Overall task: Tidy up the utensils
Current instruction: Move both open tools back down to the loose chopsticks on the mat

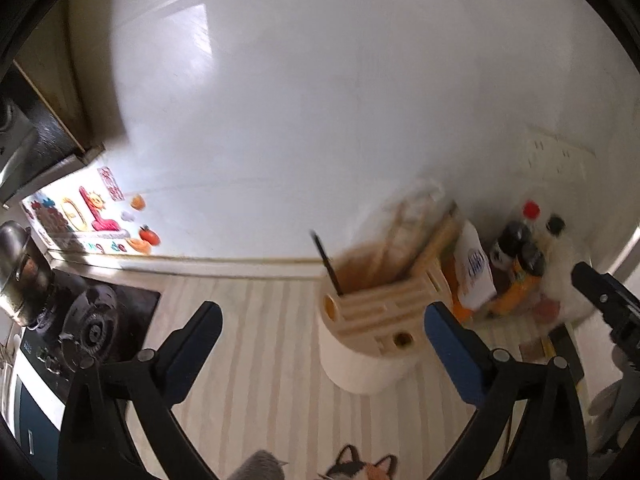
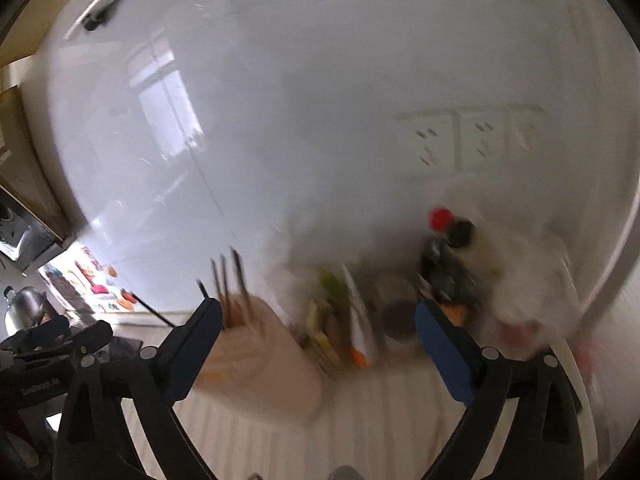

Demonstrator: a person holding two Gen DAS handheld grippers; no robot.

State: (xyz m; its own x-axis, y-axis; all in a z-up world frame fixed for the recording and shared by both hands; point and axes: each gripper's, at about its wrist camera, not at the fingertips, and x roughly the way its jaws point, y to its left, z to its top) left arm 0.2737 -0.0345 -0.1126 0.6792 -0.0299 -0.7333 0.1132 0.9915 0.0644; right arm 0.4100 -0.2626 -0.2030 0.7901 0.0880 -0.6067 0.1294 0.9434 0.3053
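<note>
Where the left wrist looks down, the left claw (image 1: 322, 344) gapes wide and empty, the cream utensil holder (image 1: 370, 320) on the striped bench (image 1: 256, 360) between its fingers, a dark utensil (image 1: 328, 264) poking from it. Seen from the right wrist, the right claw (image 2: 318, 344) also gapes empty, the blurred holder (image 2: 256, 352) beside its left finger.

A kettle (image 1: 18, 268) sits on the stove (image 1: 92, 320) at left; bottles (image 1: 520, 256) and a carton (image 1: 474, 268) crowd the tabletop's (image 1: 260, 340) right corner.
</note>
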